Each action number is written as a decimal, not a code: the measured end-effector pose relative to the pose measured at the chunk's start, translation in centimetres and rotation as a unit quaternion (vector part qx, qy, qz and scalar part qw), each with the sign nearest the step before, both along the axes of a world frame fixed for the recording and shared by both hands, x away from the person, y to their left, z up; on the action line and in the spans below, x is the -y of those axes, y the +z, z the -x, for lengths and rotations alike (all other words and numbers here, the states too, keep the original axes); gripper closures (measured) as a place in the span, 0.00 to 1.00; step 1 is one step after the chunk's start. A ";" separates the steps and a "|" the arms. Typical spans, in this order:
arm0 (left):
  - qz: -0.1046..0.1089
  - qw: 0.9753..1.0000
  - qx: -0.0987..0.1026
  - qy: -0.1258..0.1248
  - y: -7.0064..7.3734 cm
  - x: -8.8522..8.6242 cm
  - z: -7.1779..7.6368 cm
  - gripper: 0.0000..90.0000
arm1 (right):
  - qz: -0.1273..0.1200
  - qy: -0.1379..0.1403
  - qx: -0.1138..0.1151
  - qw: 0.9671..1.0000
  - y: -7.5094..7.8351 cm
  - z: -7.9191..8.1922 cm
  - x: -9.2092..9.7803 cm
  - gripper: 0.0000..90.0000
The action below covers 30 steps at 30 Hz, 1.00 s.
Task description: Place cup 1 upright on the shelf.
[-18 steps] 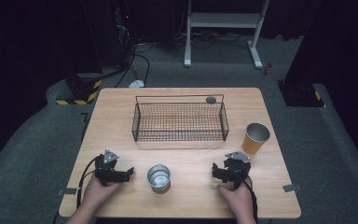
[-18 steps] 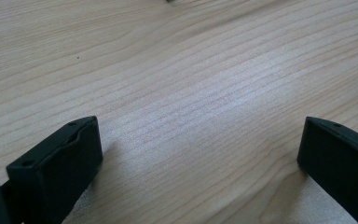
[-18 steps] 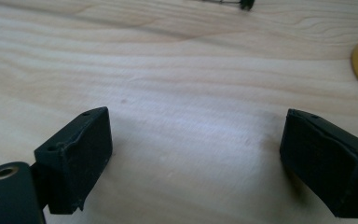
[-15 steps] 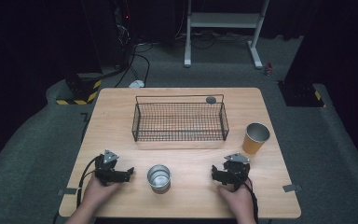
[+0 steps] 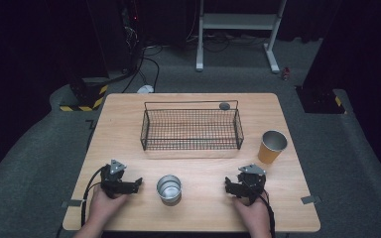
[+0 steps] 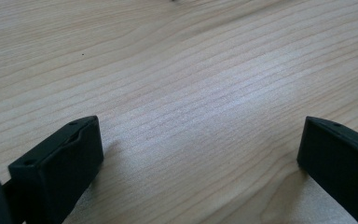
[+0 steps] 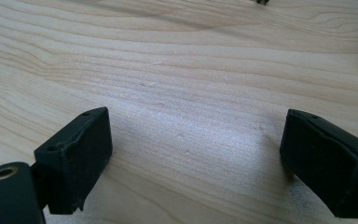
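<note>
Left tool (image 6: 200, 154) jaws wide over bare wood, overhead adds metal cup (image 5: 169, 188) beside, perhaps empty

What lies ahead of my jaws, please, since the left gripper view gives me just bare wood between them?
Observer: In the high view a small metal cup stands upright on the table, between your left hand-held gripper and the right hand-held gripper.
Operator: Thank you. Is anything else on the table?
Observer: A black wire basket sits farther back at the middle, apart from the cup.
Operator: And near the other hand?
Observer: An orange paper cup stands upright beyond the right hand-held gripper, whose jaws are wide apart over bare wood in the right gripper view.
</note>
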State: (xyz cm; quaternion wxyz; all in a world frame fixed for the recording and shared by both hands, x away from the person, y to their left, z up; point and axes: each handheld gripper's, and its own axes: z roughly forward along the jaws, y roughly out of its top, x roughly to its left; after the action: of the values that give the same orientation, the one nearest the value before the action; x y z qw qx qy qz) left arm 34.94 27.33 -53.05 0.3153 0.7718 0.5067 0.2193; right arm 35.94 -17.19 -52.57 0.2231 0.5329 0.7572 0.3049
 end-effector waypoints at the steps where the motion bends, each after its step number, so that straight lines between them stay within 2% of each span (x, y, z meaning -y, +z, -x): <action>1: 0.000 1.000 0.000 0.000 0.0 0.0 0.0 0.01 | 0.000 0.000 0.000 1.000 0.0 0.0 0.0 0.10; 2: 0.006 1.000 -0.002 0.003 0.0 0.1 0.0 0.01 | 0.000 0.000 0.000 1.000 0.0 0.0 0.0 0.10; 21: 0.007 1.000 -0.005 -0.004 0.0 -0.1 0.1 0.00 | 0.000 0.000 0.000 1.000 0.0 0.0 0.0 0.10; 30: 0.005 1.000 -0.003 -0.011 0.0 -0.1 0.1 0.01 | 0.006 0.011 0.005 1.000 0.0 0.0 0.0 0.11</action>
State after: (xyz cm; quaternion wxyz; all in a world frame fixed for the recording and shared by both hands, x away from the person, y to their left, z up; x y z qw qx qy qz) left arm 34.85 27.44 -53.07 0.3207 0.7762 0.5002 0.2110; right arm 35.98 -17.16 -52.54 0.2265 0.5219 0.7637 0.3051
